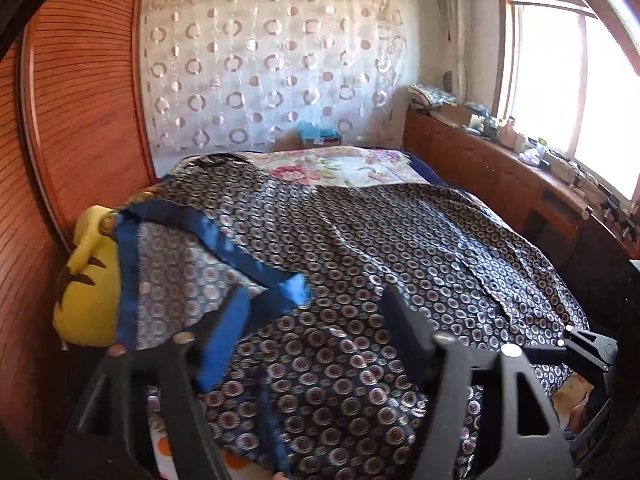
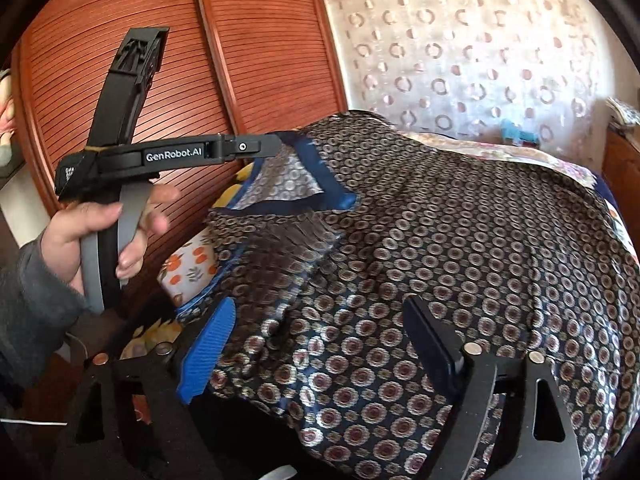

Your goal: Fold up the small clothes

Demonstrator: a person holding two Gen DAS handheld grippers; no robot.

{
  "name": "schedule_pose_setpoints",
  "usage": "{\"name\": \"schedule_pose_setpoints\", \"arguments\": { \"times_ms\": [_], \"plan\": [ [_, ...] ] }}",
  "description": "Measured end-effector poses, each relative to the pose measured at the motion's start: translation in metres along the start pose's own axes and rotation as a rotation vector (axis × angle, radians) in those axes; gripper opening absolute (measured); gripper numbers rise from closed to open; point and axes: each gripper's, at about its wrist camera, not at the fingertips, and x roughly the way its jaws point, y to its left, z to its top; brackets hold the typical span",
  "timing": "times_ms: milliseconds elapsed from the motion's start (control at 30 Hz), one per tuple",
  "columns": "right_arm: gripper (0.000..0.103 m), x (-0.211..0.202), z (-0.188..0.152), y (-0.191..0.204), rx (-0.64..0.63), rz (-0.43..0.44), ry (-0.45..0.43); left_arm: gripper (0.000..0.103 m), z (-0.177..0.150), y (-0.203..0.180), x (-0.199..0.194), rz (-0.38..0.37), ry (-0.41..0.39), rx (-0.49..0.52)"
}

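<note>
**Ana:** Satin, dark navy with a ring print: that is the garment [image 1: 400,248], spread wide over the bed [image 1: 360,164], its blue-trimmed collar [image 1: 208,232] lying toward the yellow cushion [image 1: 86,280].

**Ben:** How far along does the folding look?

**Ana:** Barely begun, by her reading. One flap near the collar is turned back so the paler lining shows, and a loose fold lies bunched just below it. Most of the cloth away from the cushion is one open sheet, wrinkled, with nothing squared up or stacked.

**Ben:** And the two tools?

**Ana:** The left gripper [image 1: 312,308] has its fingers spread, with cloth under the gap but nothing pinched; no pad presses on fabric. In the right wrist view it is gripped by the person's hand [image 2: 100,236] and hangs beside the collar, one fingertip close to the trim; whether it touches is hard to say. The right gripper [image 2: 324,336] is released too, its blue-padded finger and its dark one standing apart over the near hem, on the side away from the cushion.

**Ben:** So what remains?

**Ana:** Nearly everything, she judges: take hold of an edge, bring the sides in, then halve the length. Slippery satin will likely slide out of shape unless both edges are carried together.
</note>
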Motion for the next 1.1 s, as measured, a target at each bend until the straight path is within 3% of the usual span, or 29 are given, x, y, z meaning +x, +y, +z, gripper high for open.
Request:
{"name": "schedule_pose_setpoints", "arguments": {
  "times_ms": [100, 200, 400, 567, 767, 967, 1067, 1100],
  "plan": [
    [0.066, 0.009, 0.002, 0.011, -0.009, 0.069, 0.021, 0.076, -0.006, 0.014, -0.015, 0.02, -0.008, -0.017],
    [0.061, 0.026, 0.002, 0.024, -0.048, 0.131, 0.055, 0.076, -0.02, 0.029, -0.031, 0.056, -0.009, -0.016],
    [0.06, 0.077, 0.001, 0.062, -0.177, 0.225, 0.161, 0.076, -0.059, 0.072, -0.054, 0.113, 0.029, -0.095],
    [0.058, 0.111, 0.001, 0.084, -0.26, 0.243, 0.239, 0.076, -0.082, 0.105, -0.062, 0.15, 0.043, -0.176],
    [0.055, 0.126, -0.006, 0.099, -0.317, 0.215, 0.286, 0.076, -0.091, 0.12, -0.062, 0.168, 0.041, -0.219],
    [0.055, 0.139, -0.014, 0.118, -0.418, 0.131, 0.308, 0.076, -0.095, 0.12, -0.059, 0.162, 0.044, -0.217],
    [0.041, 0.14, -0.017, 0.124, -0.455, 0.08, 0.295, 0.076, -0.096, 0.119, -0.056, 0.162, 0.051, -0.216],
    [0.025, 0.14, -0.017, 0.125, -0.456, 0.069, 0.292, 0.076, -0.096, 0.119, -0.053, 0.16, 0.054, -0.217]
  ]
}}
